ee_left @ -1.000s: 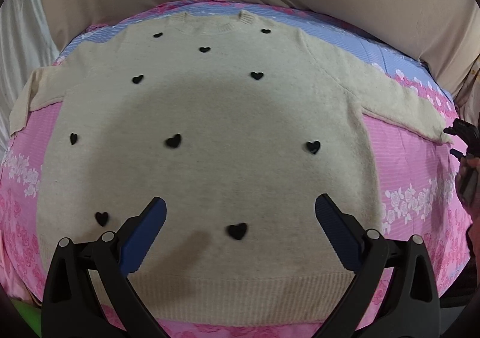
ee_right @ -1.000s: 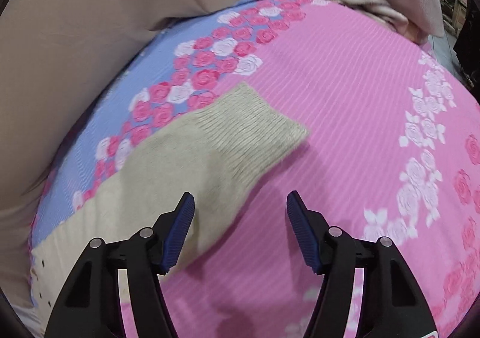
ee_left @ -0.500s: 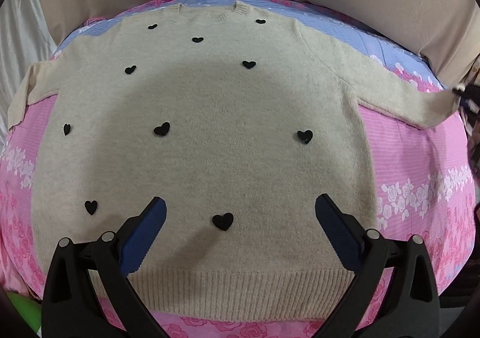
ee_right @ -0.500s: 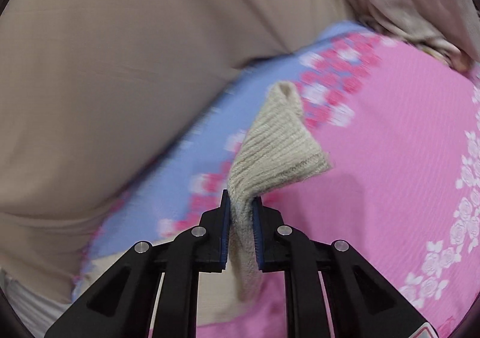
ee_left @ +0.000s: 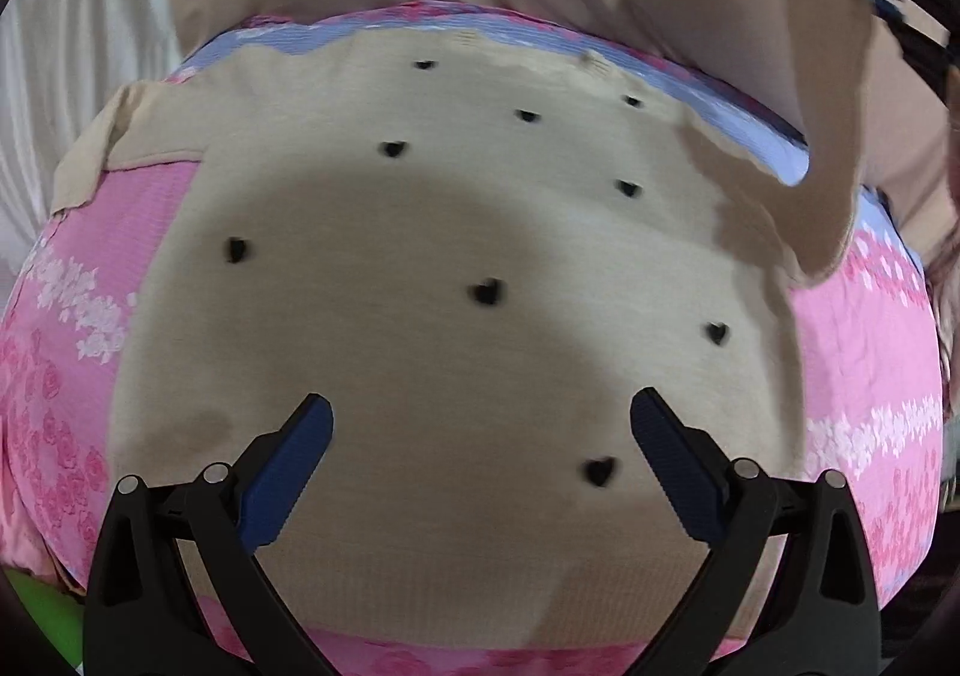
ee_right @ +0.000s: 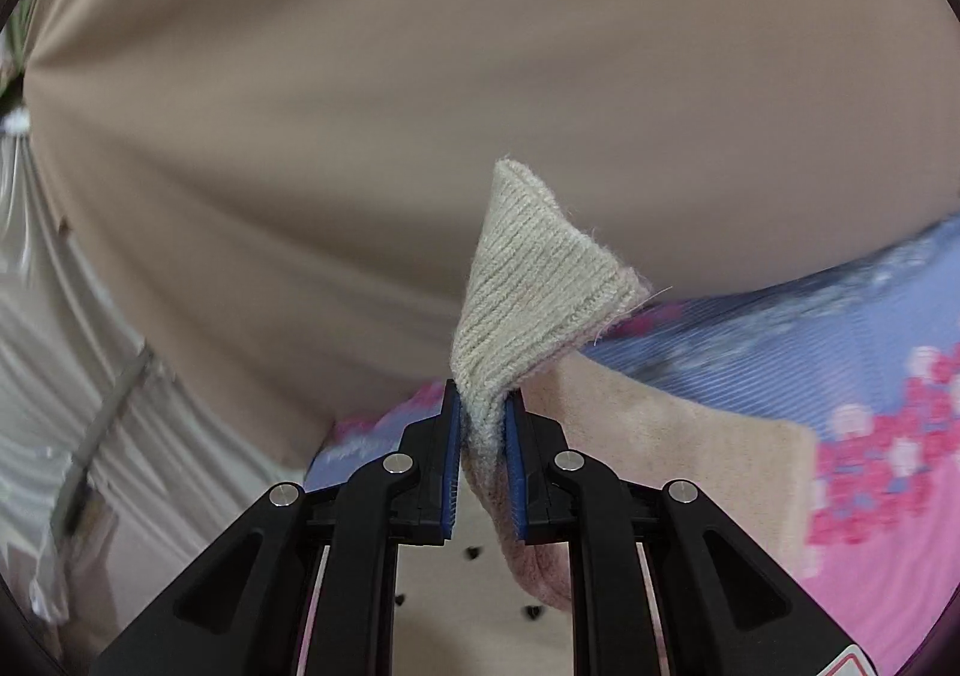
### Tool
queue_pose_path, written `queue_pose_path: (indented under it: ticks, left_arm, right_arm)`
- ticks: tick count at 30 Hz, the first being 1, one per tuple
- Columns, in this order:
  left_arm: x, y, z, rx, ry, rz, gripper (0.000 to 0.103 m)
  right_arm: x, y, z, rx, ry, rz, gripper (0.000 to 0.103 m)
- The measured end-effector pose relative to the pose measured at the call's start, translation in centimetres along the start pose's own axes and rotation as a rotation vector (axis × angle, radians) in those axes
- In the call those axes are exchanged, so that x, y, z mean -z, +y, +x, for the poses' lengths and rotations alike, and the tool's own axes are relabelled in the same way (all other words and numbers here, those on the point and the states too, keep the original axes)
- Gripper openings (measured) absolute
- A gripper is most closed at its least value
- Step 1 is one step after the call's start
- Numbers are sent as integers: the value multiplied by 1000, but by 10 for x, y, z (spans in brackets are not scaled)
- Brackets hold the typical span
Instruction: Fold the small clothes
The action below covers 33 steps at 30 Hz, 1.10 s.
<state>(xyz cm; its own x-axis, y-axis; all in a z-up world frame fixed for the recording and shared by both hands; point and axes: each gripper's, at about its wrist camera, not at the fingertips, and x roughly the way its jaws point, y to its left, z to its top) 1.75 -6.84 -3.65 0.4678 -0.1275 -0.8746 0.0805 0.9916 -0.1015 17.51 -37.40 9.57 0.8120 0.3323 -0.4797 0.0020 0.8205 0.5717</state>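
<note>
**Right sleeve lifted for first fold; left gripper waiting**

Right gripper [ee_right: 483, 424]: the blue-padded jaws are pinched nearly together on the ribbed beige knit cuff [ee_right: 540, 280] of the sweater's sleeve. The cuff stands up out of the pads in a folded peak, with the rest of the sleeve hanging below between the black arms. The grip sits just behind the ribbing, probably so the sleeve end follows the gripper without bunching.

Left gripper [ee_left: 480, 436]: jaws spread wide, nothing between them. It hovers over the lower body of the beige knit sweater with small black hearts [ee_left: 456, 268], above the hem. Judged as a standby pose, ready to pin the cloth or take the other sleeve.

Sweater lies flat, front up, on the pink and blue floral bedsheet [ee_left: 864, 352], neckline away from the left camera. In the left view the lifted sleeve [ee_left: 828, 184] rises off the sheet toward the upper right, where the right gripper shows blurred at the frame edge. The opposite sleeve [ee_left: 114, 135] lies out flat at the left.

Behind the bed: a beige draped curtain [ee_right: 420, 105].

Next move, by judgement: carry the cuff across the chest and lay it down. Risk: pulling the shoulder out of line.
</note>
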Motion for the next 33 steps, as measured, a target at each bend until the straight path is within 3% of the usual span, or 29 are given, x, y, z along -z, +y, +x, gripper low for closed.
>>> queue_pose_path:
  ticks: [3, 6, 9, 12, 14, 15, 20, 22, 23, 24, 26, 27, 30, 31, 33]
  left_arm:
    - [-7, 27, 1, -22, -11, -39, 97]
    - [-19, 52, 4, -36, -20, -78, 98]
    - [-38, 74, 17, -13, -12, -119, 98]
    - [-64, 87, 39, 59, 9, -174, 98]
    - [-84, 89, 54, 124, 10, -217, 98]
    - [-96, 89, 64, 161, 11, -245, 98]
    - [-143, 81, 133, 246, 55, -376, 97]
    - [-152, 78, 144, 242, 30, -437, 92]
    - [-157, 76, 144, 248, -19, -448, 75]
    - [-161, 72, 147, 279, -25, -436, 43]
    - [-171, 69, 153, 262, -4, -426, 14]
    - [-174, 73, 151, 260, -15, -439, 10]
    - [-186, 97, 140, 364, -75, -496, 7]
    - [-190, 104, 130, 348, -106, -504, 7]
    - [-194, 112, 118, 334, -151, -497, 7]
  right_arm:
    - [37, 35, 69, -22, 133, -31, 13]
    - [92, 54, 133, -32, 291, -76, 20]
    - [134, 65, 160, 37, 389, -141, 22]
    - [134, 58, 119, 62, 296, -115, 26]
    - [131, 26, 74, 145, 191, -80, 56]
    - [128, 9, 54, 184, 158, -52, 60]
    - [138, -73, -17, 396, 160, 83, 61]
    - [147, -93, -31, 438, 171, 116, 61]
    - [156, -98, -30, 453, 181, 125, 61]
    - [160, -104, -28, 464, 194, 130, 61]
    - [170, -118, -17, 470, 225, 134, 61]
    - [175, -119, -13, 467, 236, 132, 61]
    - [184, -119, 6, 461, 251, 94, 60]
    - [184, -118, 12, 470, 252, 81, 58]
    - [180, -117, 18, 462, 248, 72, 30]
